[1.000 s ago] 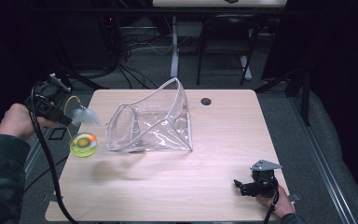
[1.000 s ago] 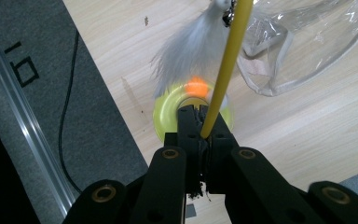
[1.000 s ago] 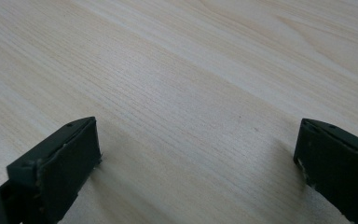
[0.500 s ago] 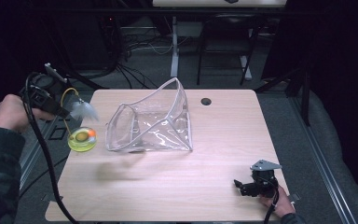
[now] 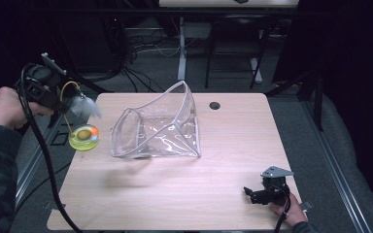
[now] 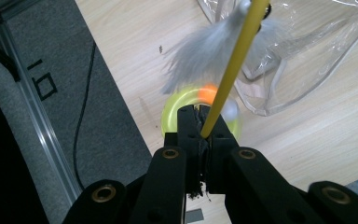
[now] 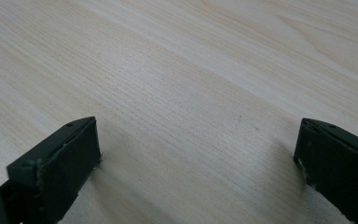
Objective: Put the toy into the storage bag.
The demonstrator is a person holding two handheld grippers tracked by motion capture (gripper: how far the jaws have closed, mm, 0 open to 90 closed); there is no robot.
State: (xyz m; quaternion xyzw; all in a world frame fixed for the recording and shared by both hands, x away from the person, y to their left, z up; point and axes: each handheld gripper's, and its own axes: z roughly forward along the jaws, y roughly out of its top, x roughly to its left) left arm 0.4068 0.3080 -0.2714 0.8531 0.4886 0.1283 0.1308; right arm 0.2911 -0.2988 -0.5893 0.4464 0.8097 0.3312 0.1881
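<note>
My left gripper [image 5: 64, 101] hangs over the table's left edge, shut on the thin yellow rod [image 6: 233, 65] of a feather toy. A grey-white feather tuft [image 5: 85, 107] sticks out just past the jaws. A lime-green disc with an orange ball [image 5: 84, 137] hangs below it, and in the left gripper view the green disc [image 6: 175, 109] shows behind the jaw tips. A clear plastic bag [image 5: 158, 127] stands open mid-table, right of the toy. My right gripper [image 5: 252, 193] rests at the table's near right corner. Its jaws [image 7: 196, 158] stand wide open over bare wood.
The light wooden table [image 5: 175, 194] has a small black grommet hole [image 5: 214, 105] at the back. Dark floor, cables and a metal rail [image 5: 34, 155] lie left of the table. The clear bag [image 6: 307, 56] lies close beyond the feather.
My left gripper has risen with the feather toy, and the green disc has lifted and drifted slightly left. The right gripper has stayed put.
</note>
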